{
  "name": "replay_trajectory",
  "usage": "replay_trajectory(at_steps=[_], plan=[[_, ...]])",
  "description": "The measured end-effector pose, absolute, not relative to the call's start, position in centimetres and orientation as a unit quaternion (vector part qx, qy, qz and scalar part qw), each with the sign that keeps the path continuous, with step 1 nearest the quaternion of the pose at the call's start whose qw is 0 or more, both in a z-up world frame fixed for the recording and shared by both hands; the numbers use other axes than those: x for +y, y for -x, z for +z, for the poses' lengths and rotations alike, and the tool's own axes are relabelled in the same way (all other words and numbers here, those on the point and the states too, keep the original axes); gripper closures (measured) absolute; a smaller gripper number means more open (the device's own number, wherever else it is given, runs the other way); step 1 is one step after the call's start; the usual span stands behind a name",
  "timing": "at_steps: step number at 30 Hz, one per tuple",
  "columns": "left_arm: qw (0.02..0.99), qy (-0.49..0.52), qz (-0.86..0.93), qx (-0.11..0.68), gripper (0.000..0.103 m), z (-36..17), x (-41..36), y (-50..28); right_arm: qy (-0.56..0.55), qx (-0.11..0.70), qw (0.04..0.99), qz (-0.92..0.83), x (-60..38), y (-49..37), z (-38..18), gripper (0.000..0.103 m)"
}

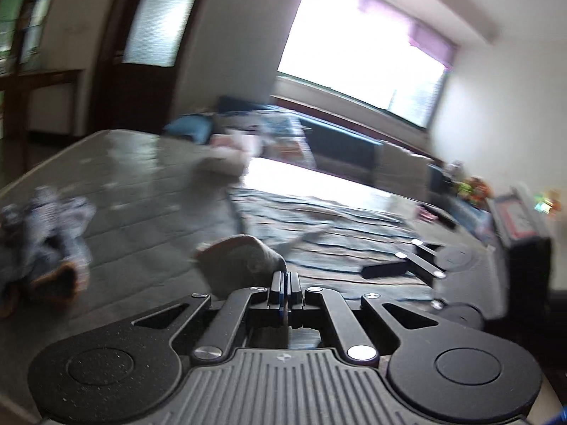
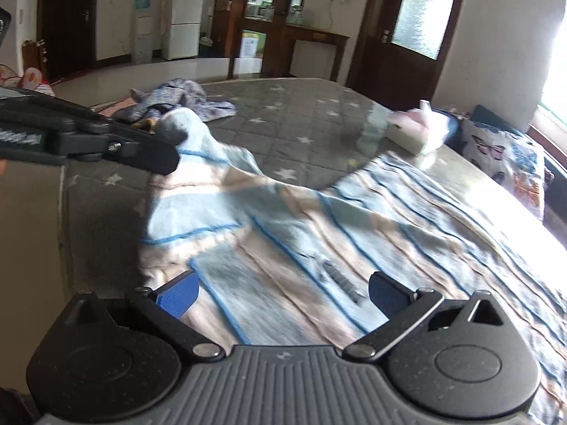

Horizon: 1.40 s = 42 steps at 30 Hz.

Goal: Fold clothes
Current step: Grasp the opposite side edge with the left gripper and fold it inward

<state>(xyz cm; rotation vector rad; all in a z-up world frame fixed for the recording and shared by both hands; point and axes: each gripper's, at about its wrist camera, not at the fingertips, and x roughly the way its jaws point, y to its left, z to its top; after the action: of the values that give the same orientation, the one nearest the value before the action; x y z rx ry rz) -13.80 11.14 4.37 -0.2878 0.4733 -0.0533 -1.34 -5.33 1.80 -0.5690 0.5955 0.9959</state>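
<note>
The left gripper (image 2: 170, 163) was clenched on a lifted corner of the striped garment (image 2: 354, 219), while the right gripper (image 2: 283, 292) hovered released above it.

Bright window (image 1: 365, 53), dark wooden door (image 2: 418, 24), white fridge (image 2: 184, 14).

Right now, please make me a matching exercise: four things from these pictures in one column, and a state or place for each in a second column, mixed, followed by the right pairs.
Things:
1. left hand-held gripper
2. right hand-held gripper
3. striped garment
4. crumpled blue-grey clothes

States or places:
A. open, above the striped cloth
B. heaped near the far corner of the mattress
C. shut on a corner of cloth
D. spread on the mattress, one corner lifted

Pairs: 1-C, 2-A, 3-D, 4-B
</note>
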Motion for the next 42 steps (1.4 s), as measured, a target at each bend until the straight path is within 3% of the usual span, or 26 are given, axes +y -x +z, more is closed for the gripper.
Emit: replay_trajectory(at_steps=[15,23,27,30,34,38,42], plan=[[0.929,0.050,-0.187,0.315,0.099,2.5,4.4,10.9,0.219,0.302,0.848,0.376,-14.0,-2.6,3.3,0.000],[0.944,0.049,-0.072,0.319,0.099,3.2,8.7,6.9,0.179,0.300,0.841,0.413,-13.5,-2.6,4.0,0.010],[0.942,0.039,-0.052,0.328,0.099,2.5,9.6,4.6,0.163,0.310,0.817,0.458,-12.3,-1.8,3.8,0.023],[0.940,0.033,-0.059,0.334,0.099,2.1,9.9,3.2,0.165,0.324,0.792,0.491,-11.1,-0.9,3.3,0.044],[0.935,0.024,-0.068,0.347,0.099,1.2,9.6,2.0,0.176,0.343,0.766,0.514,-9.3,-0.1,2.1,0.063],[0.932,0.018,-0.075,0.353,0.099,0.7,9.7,1.5,0.175,0.359,0.762,0.510,-8.9,0.0,1.5,0.076],[0.932,0.005,-0.080,0.353,0.099,0.9,9.7,1.4,0.163,0.369,0.763,0.505,-9.7,-0.1,1.9,0.098]])
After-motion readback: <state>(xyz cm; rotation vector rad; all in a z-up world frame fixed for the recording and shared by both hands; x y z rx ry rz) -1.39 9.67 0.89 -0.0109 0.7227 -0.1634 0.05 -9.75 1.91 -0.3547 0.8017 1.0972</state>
